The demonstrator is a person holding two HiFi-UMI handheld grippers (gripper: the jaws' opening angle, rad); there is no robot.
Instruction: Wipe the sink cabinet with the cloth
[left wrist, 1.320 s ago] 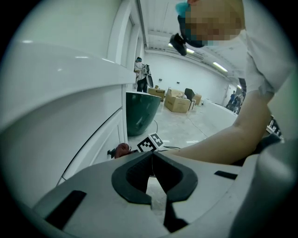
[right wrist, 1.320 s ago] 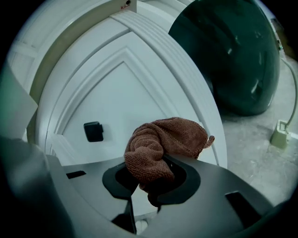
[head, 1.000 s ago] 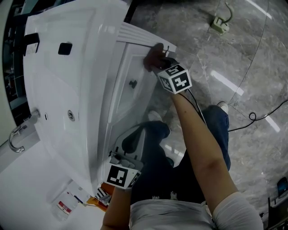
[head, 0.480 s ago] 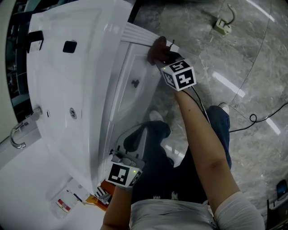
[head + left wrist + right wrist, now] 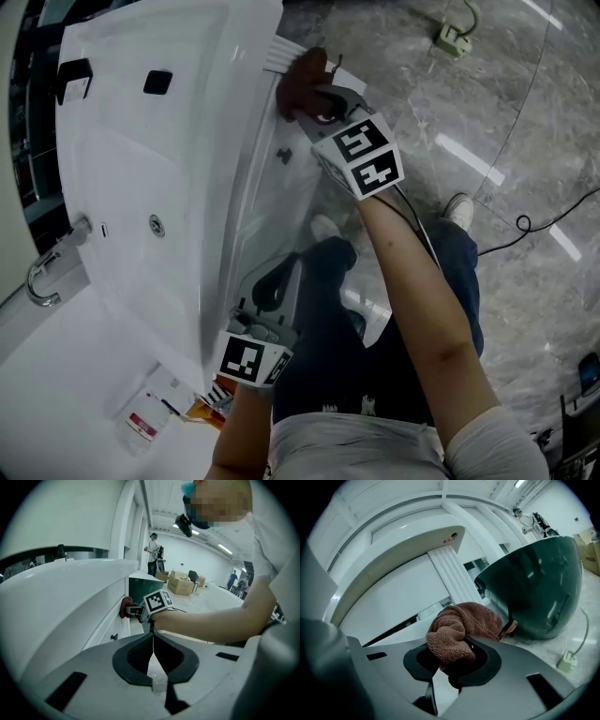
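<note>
Cloth (image 5: pixel 302 82) sits in the upper middle of the head view, bunched against the fluted corner strip (image 5: pixel 284 52) of the sink cabinet (image 5: pixel 267 192). It is further up the frame than a second ago, so the right gripper (image 5: pixel 311 103) has carried it along that strip toward the counter edge. I judge this stroke nearly run out, with the door panel and its knob (image 5: pixel 281 155) still to be wiped. The left gripper (image 5: pixel 272 300) hangs low in the frame, about where it was.

In the left gripper view, that claw (image 5: pixel 152 637) is pinched together on nothing. At centre left the cloth (image 5: pixel 125 607) touches the white cabinet front (image 5: pixel 101 616).

In the right gripper view, the claw (image 5: pixel 452 667) is clamped on the brown cloth (image 5: pixel 459 630). Its loose fold lies at frame centre, just below the fluted strip (image 5: pixel 450 573).
</note>
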